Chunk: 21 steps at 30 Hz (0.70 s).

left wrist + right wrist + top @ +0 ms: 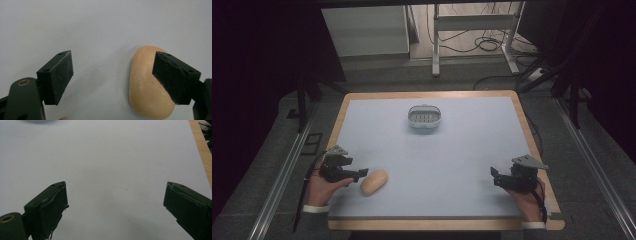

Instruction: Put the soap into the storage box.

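A white slotted dish (424,118) is seen at upper centre of the high view, on the pale table (462,150). A white cabinet (364,30) and a metal stand (474,30) are seen beyond, at top.

Dim, soft light; dark surroundings

My left gripper (362,173) is black w/ a grey plate on top; my right gripper (493,176) is black too, same grey plate. The soap (374,182) is pale orange-tan, plain, w/ faint whitish speckling. The bench (462,150) has a pale blue-grey plain top & a light wood edge. The dish (424,117) is whitish-grey w/ rows of dark slots inside. My cuffs are white.
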Tool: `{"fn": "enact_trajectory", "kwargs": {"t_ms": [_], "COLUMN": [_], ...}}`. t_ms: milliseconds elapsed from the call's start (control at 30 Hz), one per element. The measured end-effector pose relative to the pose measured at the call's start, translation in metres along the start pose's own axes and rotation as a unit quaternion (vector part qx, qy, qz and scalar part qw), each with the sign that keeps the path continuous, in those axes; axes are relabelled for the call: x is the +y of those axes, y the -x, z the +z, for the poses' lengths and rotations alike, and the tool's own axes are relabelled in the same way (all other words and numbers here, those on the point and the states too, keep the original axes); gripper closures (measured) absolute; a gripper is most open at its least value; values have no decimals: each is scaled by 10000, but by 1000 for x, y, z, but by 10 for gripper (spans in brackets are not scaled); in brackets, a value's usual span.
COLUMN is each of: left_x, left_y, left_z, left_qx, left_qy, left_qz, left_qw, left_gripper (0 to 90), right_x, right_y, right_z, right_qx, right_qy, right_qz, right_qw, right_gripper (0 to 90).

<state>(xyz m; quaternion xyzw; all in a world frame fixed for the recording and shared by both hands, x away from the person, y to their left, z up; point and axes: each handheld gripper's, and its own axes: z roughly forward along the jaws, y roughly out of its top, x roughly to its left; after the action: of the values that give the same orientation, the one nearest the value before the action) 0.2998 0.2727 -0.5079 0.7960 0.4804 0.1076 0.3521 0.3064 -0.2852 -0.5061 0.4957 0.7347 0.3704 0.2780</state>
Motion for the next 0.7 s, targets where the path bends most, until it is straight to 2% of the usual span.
{"fn": "enact_trajectory", "kwargs": {"t_ms": [300,700], "left_x": [0,0], "left_y": [-1,0], "left_z": [3,0], "left_qx": [20,36], "left_qy": [-81,-54], "left_qz": [56,83], "left_qw": [9999,9999], "left_gripper": [172,170], "right_x": [-1,-3], "right_y": [2,2], "right_z": [-1,-3], "right_qx": [163,135], "right_qy": [91,158], "right_qz": [42,24], "right_qw": [9998,9998], "right_gripper": [62,63]}}
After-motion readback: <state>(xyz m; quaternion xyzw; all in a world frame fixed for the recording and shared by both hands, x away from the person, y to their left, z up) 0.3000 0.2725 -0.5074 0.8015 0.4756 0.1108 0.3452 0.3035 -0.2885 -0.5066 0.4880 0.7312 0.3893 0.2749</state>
